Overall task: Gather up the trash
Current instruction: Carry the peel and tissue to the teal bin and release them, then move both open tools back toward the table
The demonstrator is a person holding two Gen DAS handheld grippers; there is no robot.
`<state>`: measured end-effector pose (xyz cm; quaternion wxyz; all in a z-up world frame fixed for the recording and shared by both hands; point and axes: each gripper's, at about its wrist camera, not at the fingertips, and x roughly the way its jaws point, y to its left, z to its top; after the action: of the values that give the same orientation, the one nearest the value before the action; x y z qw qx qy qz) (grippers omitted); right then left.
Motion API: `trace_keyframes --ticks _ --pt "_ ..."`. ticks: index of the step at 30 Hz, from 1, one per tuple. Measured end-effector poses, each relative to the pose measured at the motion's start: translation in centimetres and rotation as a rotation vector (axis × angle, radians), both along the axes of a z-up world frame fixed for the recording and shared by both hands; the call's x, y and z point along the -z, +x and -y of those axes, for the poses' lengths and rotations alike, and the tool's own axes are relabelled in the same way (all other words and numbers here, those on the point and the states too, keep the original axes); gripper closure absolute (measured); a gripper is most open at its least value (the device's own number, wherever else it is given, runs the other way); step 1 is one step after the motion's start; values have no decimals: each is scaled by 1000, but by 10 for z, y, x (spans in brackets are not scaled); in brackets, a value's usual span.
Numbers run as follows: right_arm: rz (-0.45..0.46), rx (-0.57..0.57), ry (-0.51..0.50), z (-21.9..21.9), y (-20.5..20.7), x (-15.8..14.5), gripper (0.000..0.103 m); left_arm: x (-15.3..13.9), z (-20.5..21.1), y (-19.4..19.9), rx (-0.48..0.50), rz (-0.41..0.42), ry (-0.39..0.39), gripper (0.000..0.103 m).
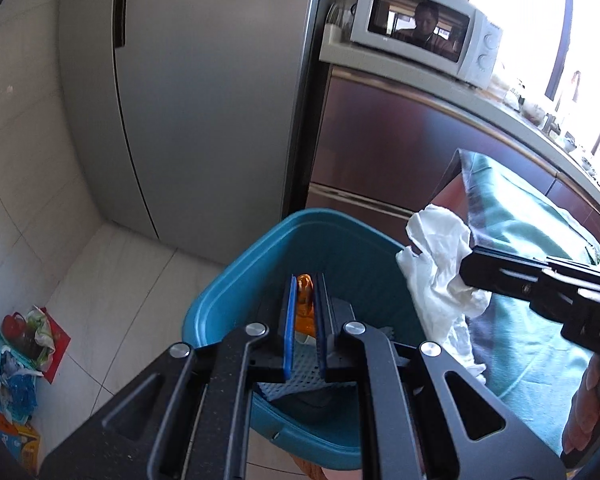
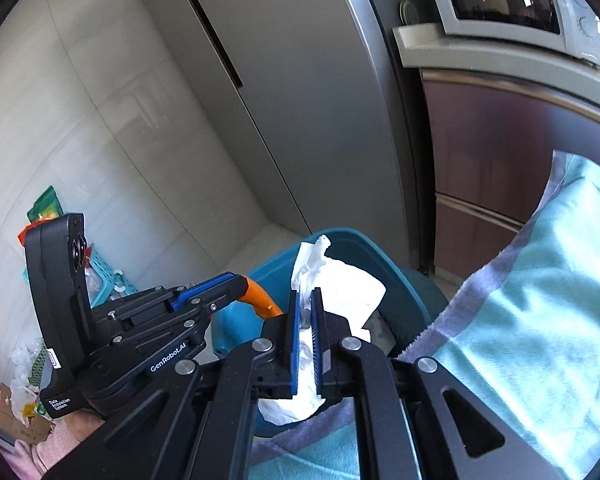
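A blue plastic bin [image 1: 236, 280] stands on the floor beside the teal-covered table. My left gripper [image 1: 305, 292] is shut on an orange wrapper [image 1: 305, 308] and holds it over the bin's opening. It also shows in the right wrist view [image 2: 236, 286] with the orange wrapper [image 2: 260, 300] in its tips. My right gripper [image 2: 305, 312] is shut on a crumpled white tissue [image 2: 340, 292] at the bin's [image 2: 364, 248] rim. The tissue [image 1: 436, 264] hangs from the right gripper [image 1: 470, 260] in the left wrist view.
A grey fridge [image 1: 204, 100] stands behind the bin. A microwave [image 1: 424, 32] sits on the counter above brown cabinets [image 1: 400, 148]. The teal cloth [image 2: 540, 300] covers the table on the right. Baskets and packaging [image 1: 16, 356] lie on the tiled floor at left.
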<state>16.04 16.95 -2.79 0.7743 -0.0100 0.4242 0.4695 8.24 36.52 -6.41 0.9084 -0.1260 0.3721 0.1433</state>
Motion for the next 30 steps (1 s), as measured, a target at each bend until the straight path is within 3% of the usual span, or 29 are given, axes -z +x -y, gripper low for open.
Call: trace_keyframes --ticks 8,12,15,22,30 --pt "-22 15 -24 3 0 11 95 23 -3 18 7 -34 -42 92" --pt "-23 22 -14 9 1 10 92 25 -1 18 6 -36 -50 82" --pt "-20 26 -1 20 -1 8 90 23 5 13 10 -30 -47 81" --pt "18 50 34 57 -11 -5 81 0 32 0 64 39 -13 67" --pt "78 147 61 123 -19 -25 75 -33 88 -9 193 136 -4 64"
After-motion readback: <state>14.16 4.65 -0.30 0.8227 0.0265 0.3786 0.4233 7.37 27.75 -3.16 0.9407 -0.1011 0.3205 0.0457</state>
